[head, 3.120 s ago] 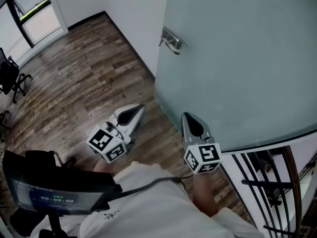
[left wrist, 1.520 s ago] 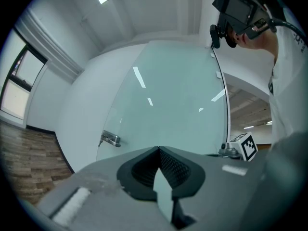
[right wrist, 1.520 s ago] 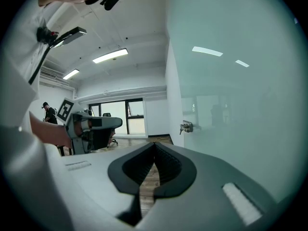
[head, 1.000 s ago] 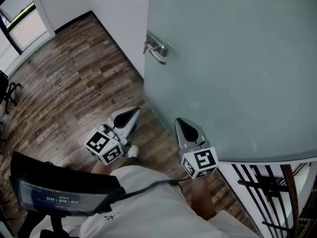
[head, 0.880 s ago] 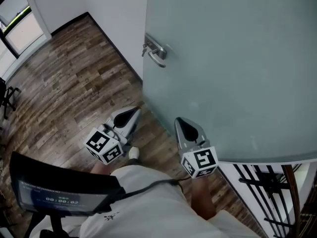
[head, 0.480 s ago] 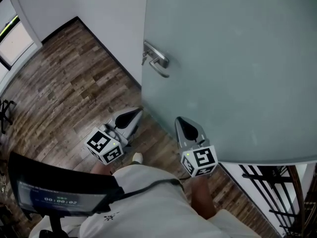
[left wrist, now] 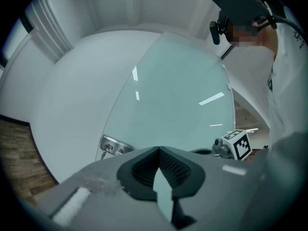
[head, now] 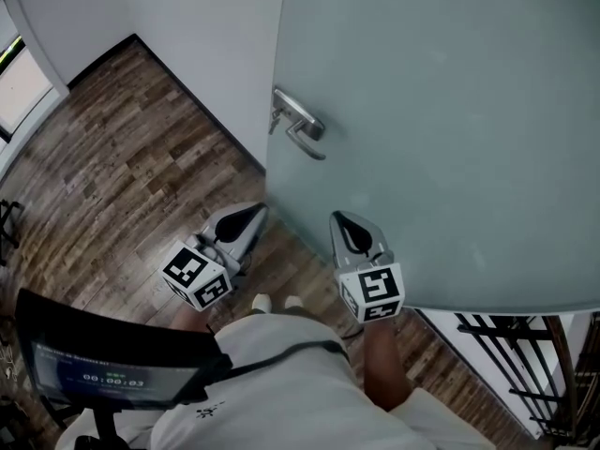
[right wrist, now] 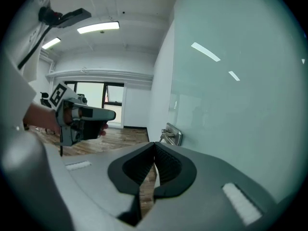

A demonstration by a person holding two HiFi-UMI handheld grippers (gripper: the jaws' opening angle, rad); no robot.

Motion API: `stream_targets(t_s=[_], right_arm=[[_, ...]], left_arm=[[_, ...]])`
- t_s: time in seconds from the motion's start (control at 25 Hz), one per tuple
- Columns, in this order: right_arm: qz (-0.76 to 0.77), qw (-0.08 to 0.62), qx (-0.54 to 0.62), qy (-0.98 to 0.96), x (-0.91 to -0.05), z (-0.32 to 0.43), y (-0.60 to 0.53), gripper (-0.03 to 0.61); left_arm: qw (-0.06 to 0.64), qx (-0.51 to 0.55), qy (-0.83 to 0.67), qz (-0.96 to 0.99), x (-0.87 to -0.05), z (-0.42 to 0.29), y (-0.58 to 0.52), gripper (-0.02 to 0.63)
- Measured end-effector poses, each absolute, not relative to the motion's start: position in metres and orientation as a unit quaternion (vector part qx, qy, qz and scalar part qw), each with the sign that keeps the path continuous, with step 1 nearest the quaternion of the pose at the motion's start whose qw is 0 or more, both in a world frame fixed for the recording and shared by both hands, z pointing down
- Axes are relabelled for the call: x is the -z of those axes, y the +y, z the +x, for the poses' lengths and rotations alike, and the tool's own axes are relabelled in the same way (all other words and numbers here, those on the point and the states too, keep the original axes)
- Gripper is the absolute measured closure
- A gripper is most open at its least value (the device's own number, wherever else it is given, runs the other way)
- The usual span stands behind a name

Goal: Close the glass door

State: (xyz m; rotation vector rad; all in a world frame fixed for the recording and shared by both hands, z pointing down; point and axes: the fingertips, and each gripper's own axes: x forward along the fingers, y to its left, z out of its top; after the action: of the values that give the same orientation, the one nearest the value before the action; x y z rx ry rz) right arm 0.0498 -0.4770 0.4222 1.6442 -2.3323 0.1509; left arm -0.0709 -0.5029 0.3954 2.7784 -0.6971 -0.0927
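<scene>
One glass door [head: 450,111] and one handle [head: 300,127] ahead of two claws, left claw [head: 251,213] and right claw [head: 343,224]; seemingly two shoes [head: 263,302] behind them.

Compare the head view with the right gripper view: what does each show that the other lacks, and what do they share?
Head view only: the railing, the screen and the person's shoes. Right gripper view only: the ceiling lights. Both: the door, its handle, the floor and the left gripper.
</scene>
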Motion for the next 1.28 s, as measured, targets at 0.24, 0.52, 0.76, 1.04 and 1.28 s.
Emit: stream_targets(t_s=[0.24, 0.52, 0.76, 1.04, 1.28], right_arm=[[0.557, 0.196, -0.029, -0.806, -0.443, 0.06, -0.51, 0.569], [0.533, 0.224, -0.001, -0.816, -0.448, 0.073, -0.557, 0.567], [0.499, 0.278, 0.005, -0.821, -0.474, 0.073, -0.593, 0.478], [0.476, 0.327, -0.009, -0.816, -0.506, 0.066, -0.621, 0.411], [0.459, 0.344, -0.019, -0.819, -0.518, 0.054, -0.637, 0.35]], left_arm=[[0.135, 0.027, -0.259, 0.956, -0.394, -0.076, -0.502, 0.607], [0.131, 0.026, -0.291, 0.947, -0.397, -0.076, -0.506, 0.607], [0.133, 0.022, -0.309, 0.941, -0.401, -0.073, -0.499, 0.607], [0.144, 0.016, -0.343, 0.928, -0.41, -0.09, -0.486, 0.607], [0.148, 0.014, -0.372, 0.916, -0.414, -0.111, -0.477, 0.607]])
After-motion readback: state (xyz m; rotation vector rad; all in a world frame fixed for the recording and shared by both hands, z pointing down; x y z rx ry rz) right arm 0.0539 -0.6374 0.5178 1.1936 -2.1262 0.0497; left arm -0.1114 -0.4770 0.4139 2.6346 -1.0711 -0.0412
